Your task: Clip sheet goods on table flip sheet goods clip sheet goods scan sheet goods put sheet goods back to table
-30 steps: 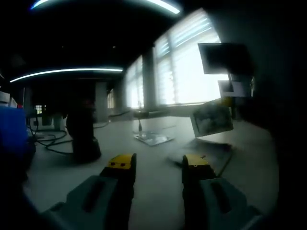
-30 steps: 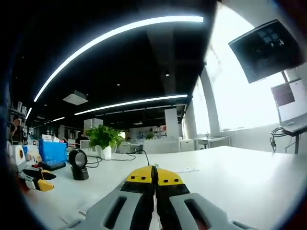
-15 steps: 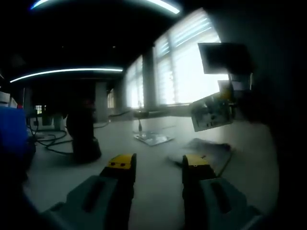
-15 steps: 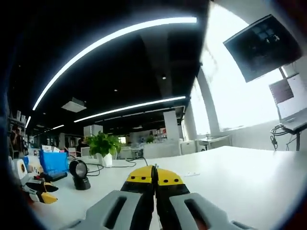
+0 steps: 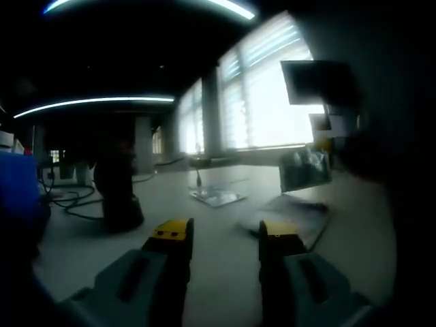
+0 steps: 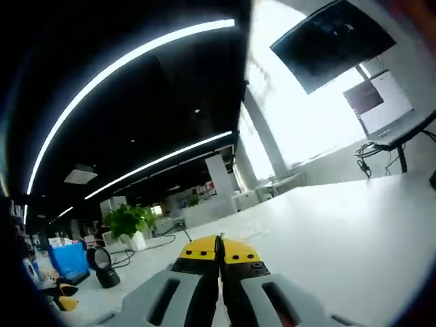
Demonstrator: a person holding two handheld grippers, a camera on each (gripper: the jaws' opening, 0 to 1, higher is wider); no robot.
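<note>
left gripper view: the held sheet goods [image 5: 306, 170] at 3 o'clock has swung from tilted to nearly upright, above the pile [image 5: 289, 214] on the table [image 5: 225, 266]; left gripper [image 5: 225, 235] gapes, empty.
right gripper view: camera rolled; right gripper [image 6: 219, 251] jaws pressed together, what they pinch can't be seen. likely flip step; scanner [image 6: 99, 264] at 9 o'clock next. no writing legible.

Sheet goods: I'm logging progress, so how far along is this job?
Clipping looks done: the right gripper, fingers shut, holds one sheet up off the table. In hand: seemingly the flip or carry toward the scanner. Left: scanning and putting it back. The left gripper hangs open.
</note>
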